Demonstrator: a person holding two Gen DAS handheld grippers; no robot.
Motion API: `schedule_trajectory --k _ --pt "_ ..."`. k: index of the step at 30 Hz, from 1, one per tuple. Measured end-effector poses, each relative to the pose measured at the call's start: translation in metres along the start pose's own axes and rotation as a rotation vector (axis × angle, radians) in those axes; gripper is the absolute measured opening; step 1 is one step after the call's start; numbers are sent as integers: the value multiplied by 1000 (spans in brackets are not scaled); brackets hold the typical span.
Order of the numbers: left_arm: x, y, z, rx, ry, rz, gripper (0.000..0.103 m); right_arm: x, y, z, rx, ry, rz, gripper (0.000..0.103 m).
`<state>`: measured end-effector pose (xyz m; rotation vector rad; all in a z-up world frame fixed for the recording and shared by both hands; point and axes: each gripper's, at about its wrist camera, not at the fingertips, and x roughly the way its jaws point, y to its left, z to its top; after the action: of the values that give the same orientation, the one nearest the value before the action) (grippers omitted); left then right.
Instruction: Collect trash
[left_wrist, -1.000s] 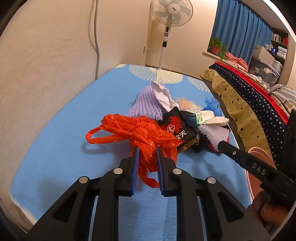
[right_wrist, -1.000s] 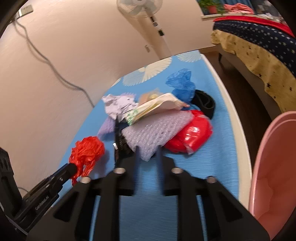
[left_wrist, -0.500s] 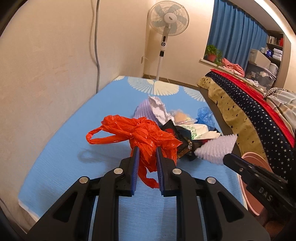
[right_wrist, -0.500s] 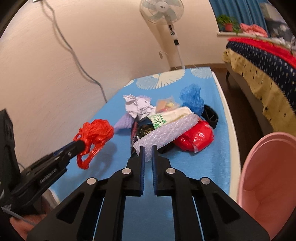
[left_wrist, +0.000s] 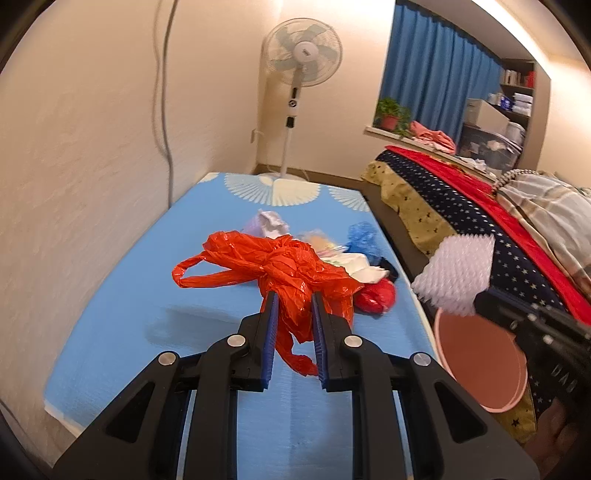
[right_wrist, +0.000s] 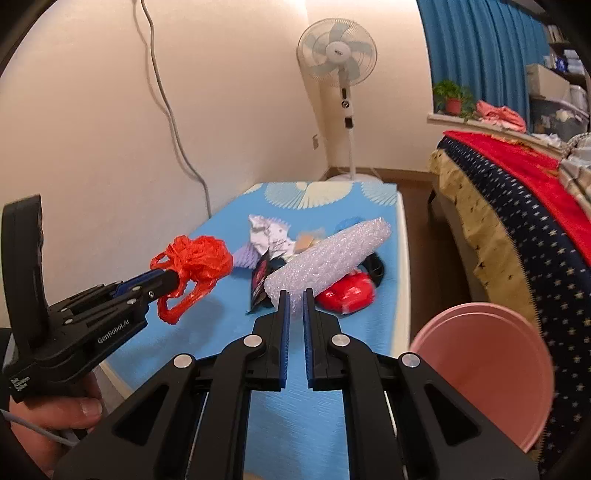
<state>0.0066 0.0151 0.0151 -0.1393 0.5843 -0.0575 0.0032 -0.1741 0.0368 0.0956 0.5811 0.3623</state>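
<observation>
My left gripper (left_wrist: 293, 299) is shut on a crumpled red-orange plastic bag (left_wrist: 280, 262) and holds it above the blue mattress (left_wrist: 147, 295); it shows in the right wrist view too (right_wrist: 195, 262). My right gripper (right_wrist: 295, 295) is shut on a white bubble-wrap piece (right_wrist: 325, 258), lifted off the trash pile; it also shows in the left wrist view (left_wrist: 458, 273), above the pink bin (left_wrist: 476, 354). The bin (right_wrist: 484, 369) stands on the floor to the right of the mattress.
More trash lies on the mattress: crumpled foil paper (right_wrist: 267, 236), a black snack wrapper (right_wrist: 260, 280), a shiny red wrapper (right_wrist: 347, 291), a blue bag (left_wrist: 364, 236). A standing fan (right_wrist: 340, 62) is behind, and a bed with a starred cover (right_wrist: 517, 221) is at right.
Both grippers have risen and pulled back from the pile. The right gripper closed on the bubble wrap and lifted it off the pile toward the pink bin.
</observation>
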Motion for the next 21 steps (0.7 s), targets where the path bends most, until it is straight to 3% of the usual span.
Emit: schedule_trajectory --k 21 --pt "-5 -63 -1 98 -15 -139 18 -85 -55 1 45 -53 -175 8"
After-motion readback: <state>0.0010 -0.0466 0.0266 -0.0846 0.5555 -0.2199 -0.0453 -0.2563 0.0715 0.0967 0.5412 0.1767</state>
